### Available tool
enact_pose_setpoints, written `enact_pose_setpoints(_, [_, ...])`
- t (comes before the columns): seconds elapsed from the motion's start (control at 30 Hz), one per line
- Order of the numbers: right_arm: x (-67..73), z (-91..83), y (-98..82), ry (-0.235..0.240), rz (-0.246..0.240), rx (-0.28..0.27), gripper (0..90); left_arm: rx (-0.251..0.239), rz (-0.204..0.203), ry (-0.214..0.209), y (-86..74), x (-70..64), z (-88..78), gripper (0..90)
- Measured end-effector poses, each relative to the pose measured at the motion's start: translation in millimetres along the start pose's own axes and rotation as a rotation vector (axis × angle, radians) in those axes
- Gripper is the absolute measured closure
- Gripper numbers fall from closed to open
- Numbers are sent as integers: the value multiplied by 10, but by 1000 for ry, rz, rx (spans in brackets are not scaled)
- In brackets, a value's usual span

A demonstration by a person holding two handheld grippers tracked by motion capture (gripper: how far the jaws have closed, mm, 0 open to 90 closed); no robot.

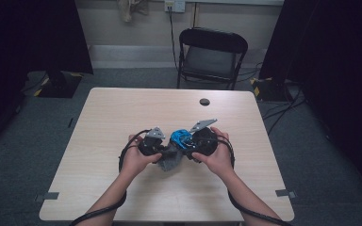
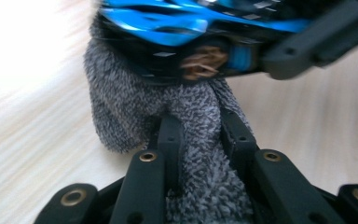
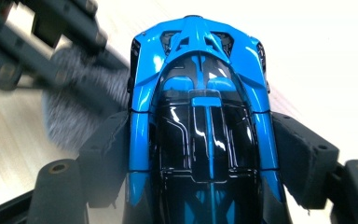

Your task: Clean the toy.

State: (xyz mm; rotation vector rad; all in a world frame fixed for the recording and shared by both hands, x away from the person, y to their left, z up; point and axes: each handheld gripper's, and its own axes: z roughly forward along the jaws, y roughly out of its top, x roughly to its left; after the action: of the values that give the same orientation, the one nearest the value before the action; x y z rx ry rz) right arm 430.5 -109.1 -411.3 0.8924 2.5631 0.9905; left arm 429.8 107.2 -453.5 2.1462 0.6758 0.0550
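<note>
Nearest, left tongs: the left tongs (image 2: 200, 135) are pinched tight on a fold of the fuzzy grey terry cloth (image 2: 135, 107), which bunches up between the black jaws.
Right tongs: the right tongs (image 3: 205, 154) clamp the glossy blue-and-black toy sports car (image 3: 200, 107) by its two flanks, one pad on each side.
Key relation: the car's long axis runs straight out along the right tongs, nose away; the cloth lies just beside the car's left flank and touches its underside, so the left hand is the one placed to rub.
Where it sits: both are held together just above the middle of the pale wooden tabletop (image 1: 122, 108).
Containers: none seen.
Farther off: a black folding chair (image 1: 212, 54) stands beyond the tabletop's far edge.
</note>
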Motion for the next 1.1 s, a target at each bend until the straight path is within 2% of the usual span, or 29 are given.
enact_pose_setpoints(0.17, [-9, 13, 35, -7, 1, 1, 264, -5, 20, -48, 38, -123, 74, 731])
enact_pose_setpoints(0.67, [-62, 86, 70, -26, 41, -8, 264, 0, 35, -120, 37, -299, 188, 731])
enact_pose_setpoints(0.83, [-68, 98, 112, -30, 53, -14, 264, -2, 49, -139, 50, -346, 219, 731])
enact_pose_setpoints(0.97, [-66, 103, 145, -34, 63, -22, 264, 1, 61, -170, 45, -398, 255, 731])
enact_pose_setpoints(1.03, [-71, 103, 154, -28, 67, -24, 264, 4, 56, -174, 38, -396, 258, 731])
enact_pose_setpoints(1.1, [-75, 94, 159, -28, 67, -25, 264, 17, 56, -162, 19, -371, 246, 731])
